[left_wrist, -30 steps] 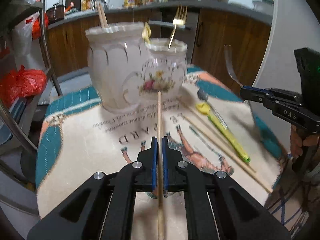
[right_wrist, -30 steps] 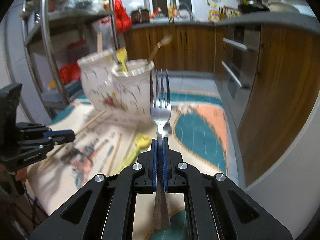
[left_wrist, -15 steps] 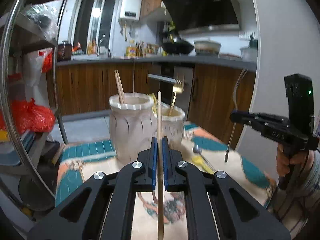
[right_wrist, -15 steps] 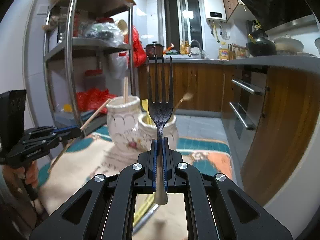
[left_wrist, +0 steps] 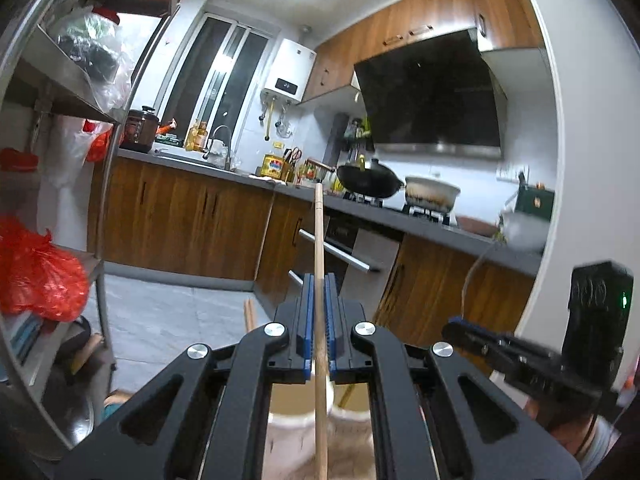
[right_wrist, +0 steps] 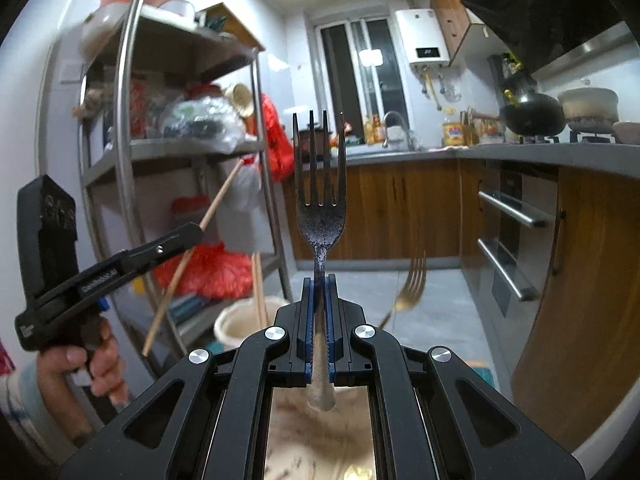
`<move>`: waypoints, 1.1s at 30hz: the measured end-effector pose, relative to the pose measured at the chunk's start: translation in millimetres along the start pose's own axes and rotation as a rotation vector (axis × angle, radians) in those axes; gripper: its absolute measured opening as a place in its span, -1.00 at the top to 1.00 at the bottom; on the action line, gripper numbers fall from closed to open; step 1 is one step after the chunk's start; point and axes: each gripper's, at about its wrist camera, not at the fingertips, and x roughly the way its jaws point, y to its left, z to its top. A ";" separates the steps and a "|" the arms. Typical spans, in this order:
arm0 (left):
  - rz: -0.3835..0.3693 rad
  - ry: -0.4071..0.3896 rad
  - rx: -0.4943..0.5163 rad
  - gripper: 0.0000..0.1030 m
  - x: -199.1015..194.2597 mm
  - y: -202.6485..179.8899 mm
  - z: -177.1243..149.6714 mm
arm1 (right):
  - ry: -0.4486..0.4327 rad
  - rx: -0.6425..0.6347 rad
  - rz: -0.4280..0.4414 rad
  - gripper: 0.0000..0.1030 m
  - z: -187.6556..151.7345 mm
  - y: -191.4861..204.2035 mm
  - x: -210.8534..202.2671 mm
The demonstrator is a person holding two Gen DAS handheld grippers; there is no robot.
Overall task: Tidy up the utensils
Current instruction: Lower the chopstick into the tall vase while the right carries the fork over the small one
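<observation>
My left gripper [left_wrist: 319,280] is shut on a wooden chopstick [left_wrist: 318,240] that points up and forward; it also shows from the side in the right wrist view [right_wrist: 188,236]. My right gripper [right_wrist: 319,280] is shut on a silver fork [right_wrist: 320,184], tines up; it shows at the right in the left wrist view [left_wrist: 456,326]. A white ceramic holder [right_wrist: 240,324] with chopsticks [right_wrist: 259,288] in it sits low, below both grippers. A gold fork [right_wrist: 410,288] stands in a second holder, which is hidden behind my right gripper.
A metal shelf rack [right_wrist: 128,160] with red bags [right_wrist: 212,268] stands at the left. Wooden kitchen cabinets [right_wrist: 400,208] and a counter with a wok [left_wrist: 368,178] fill the background. The table surface [right_wrist: 320,436] shows only below the fingers.
Both grippers have risen and tilted upward with their utensils. The holders and tablecloth dropped from mid-view to the bottom edge, and the kitchen now fills the views.
</observation>
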 end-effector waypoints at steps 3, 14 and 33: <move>0.014 -0.010 -0.007 0.91 20.9 2.4 3.6 | -0.024 0.025 -0.012 0.89 4.7 -6.0 9.0; 0.127 -0.015 0.071 0.91 74.3 4.5 -11.9 | 0.002 0.014 -0.033 0.89 -9.5 -17.1 37.3; 0.127 0.122 0.241 0.90 58.6 -11.1 -68.5 | 0.232 0.009 -0.025 0.88 -52.7 -11.4 81.1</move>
